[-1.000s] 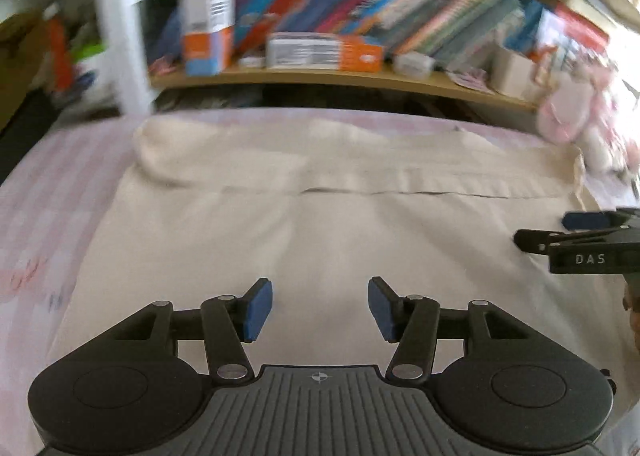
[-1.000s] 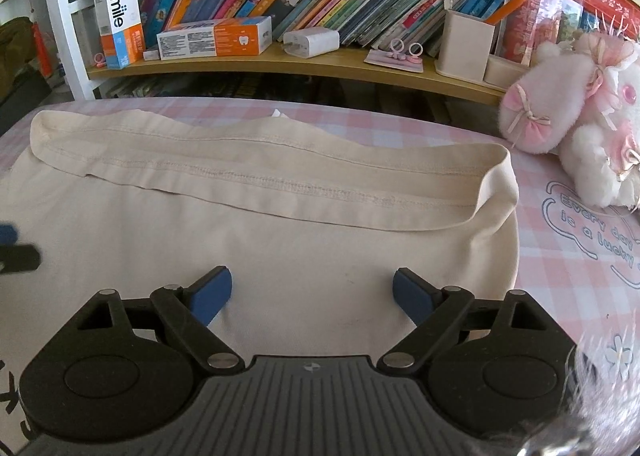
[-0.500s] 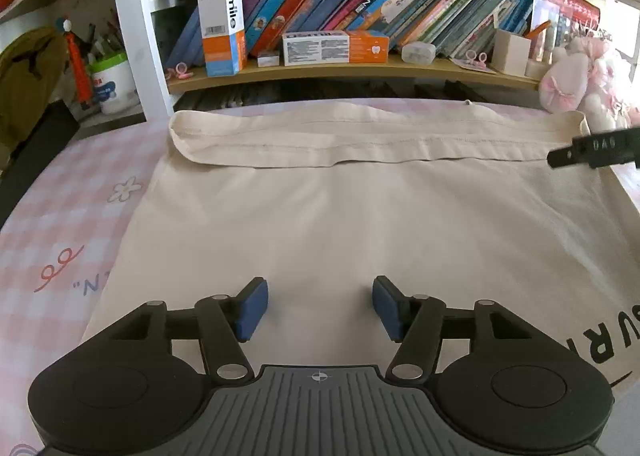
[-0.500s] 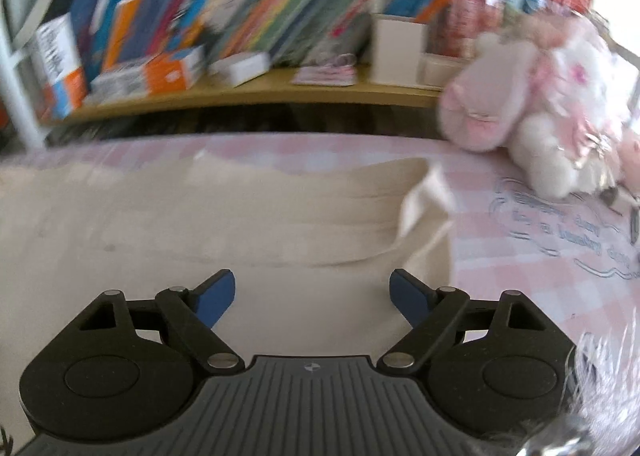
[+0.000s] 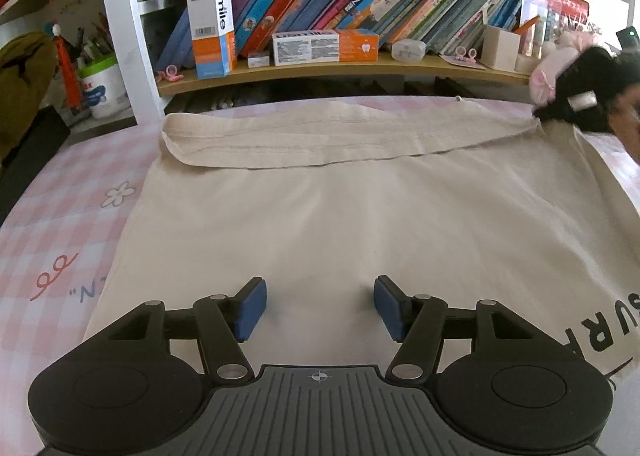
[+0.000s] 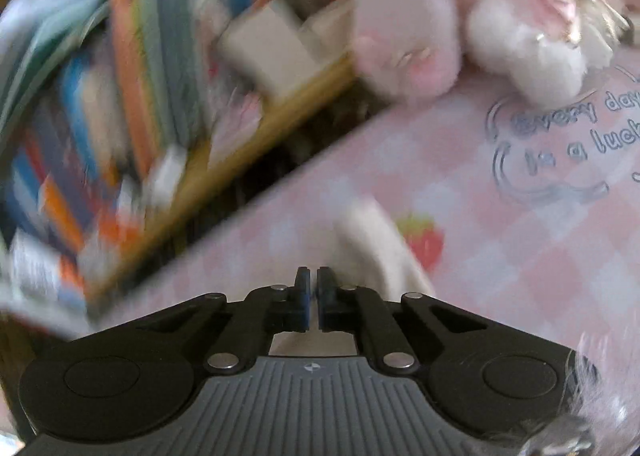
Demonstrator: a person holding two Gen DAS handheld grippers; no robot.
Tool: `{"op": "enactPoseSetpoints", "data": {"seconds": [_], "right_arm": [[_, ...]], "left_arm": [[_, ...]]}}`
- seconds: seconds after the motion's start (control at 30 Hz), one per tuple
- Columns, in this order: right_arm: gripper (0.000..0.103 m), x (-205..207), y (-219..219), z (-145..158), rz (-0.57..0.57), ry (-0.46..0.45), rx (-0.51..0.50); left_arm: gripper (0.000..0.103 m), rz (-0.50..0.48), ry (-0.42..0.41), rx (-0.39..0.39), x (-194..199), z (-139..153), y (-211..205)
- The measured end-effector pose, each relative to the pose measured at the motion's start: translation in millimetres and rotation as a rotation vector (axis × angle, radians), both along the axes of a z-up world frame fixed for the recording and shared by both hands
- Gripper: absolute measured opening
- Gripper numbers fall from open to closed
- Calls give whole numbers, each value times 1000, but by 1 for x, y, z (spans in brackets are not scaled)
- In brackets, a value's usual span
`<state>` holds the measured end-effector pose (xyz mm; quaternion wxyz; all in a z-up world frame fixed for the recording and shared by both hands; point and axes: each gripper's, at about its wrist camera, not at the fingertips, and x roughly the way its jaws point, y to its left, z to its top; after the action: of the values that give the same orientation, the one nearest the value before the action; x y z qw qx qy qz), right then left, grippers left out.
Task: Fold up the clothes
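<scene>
The right wrist view is smeared: the books (image 6: 132, 68) left of the fingers are colour streaks, their titles unreadable. Whether cream cloth (image 6: 372, 244) lies between the blue pads (image 6: 303, 296) cannot be told. In the left wrist view, the garment's black lettering (image 5: 592, 332) runs off the right edge.

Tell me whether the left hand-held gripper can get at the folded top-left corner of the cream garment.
Probably yes. The left hand-held gripper stands open over the garment, and only flat cloth lies between it and that corner.
</scene>
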<state>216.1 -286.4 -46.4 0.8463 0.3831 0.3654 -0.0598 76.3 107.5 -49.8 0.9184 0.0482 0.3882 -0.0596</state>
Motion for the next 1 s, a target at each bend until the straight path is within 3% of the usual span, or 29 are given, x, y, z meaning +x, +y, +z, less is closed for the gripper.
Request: {"op": "enactPoseSetpoints", "data": {"seconds": [0.07, 0.17, 0.23, 0.3, 0.43, 0.57, 0.83, 0.93, 1.0], "right_arm": [[7, 6, -9, 4, -58, -22, -12], [12, -1, 0, 18, 17, -43, -164], [36, -16, 18, 25, 123, -66, -285], [42, -35, 45, 28, 254, -95, -427], [44, -61, 100, 15, 478, -111, -686], [44, -71, 141, 2, 653, -145, -882], [45, -68, 204, -24, 1022, -211, -1351], [44, -61, 215, -32, 1050, -291, -1535], [43, -43, 212, -28, 894, -327, -1610]], "left_arm": [[61, -10, 11, 1, 1, 1, 1], [61, -24, 35, 0, 6, 3, 2], [61, -35, 27, 5, 12, 8, 3], [61, -47, 7, 14, 20, 13, 4], [61, -73, -27, 43, 44, 18, -1], [61, -118, -50, 89, 62, 15, -17], [61, -177, -13, 109, 67, -2, -35], [61, -180, 1, 109, 65, -7, -34], [61, -173, 1, 106, 64, -6, -32]]}}
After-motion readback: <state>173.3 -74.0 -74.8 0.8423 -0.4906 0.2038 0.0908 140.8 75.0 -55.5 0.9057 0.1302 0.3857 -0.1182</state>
